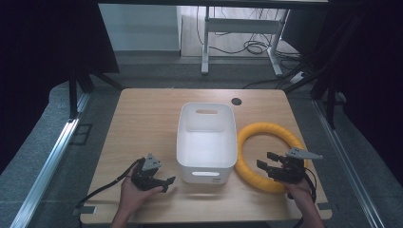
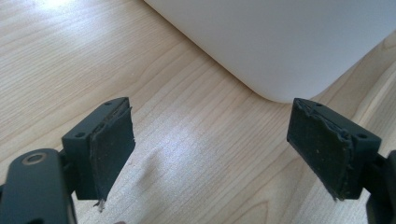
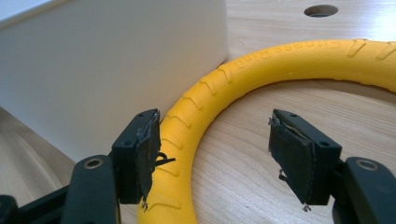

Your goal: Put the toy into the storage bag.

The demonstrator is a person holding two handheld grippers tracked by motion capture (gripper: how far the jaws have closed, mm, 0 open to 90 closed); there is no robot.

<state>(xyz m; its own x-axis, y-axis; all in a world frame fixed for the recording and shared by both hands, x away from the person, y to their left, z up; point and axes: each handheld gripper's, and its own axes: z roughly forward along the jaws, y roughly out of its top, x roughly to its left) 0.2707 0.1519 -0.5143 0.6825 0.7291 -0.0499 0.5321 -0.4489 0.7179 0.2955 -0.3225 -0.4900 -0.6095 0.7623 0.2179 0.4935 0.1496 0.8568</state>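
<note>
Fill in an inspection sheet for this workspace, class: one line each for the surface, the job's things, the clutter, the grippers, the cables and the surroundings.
Surface: light wooden table, with a round hole near the far edge.
Job's things: yellow ring lies flat, beside the white bin; the bin looks empty.
Clutter: nothing seen.
Grippers: left gripper open over bare wood near a bin corner; right gripper open, jaws astride the ring's near arc, not seen gripping.
Cables: a black cable trails from the left gripper; more lie on the floor beyond the table.
Surroundings: grey floor, a white desk frame, dark curtains at the sides.
</note>
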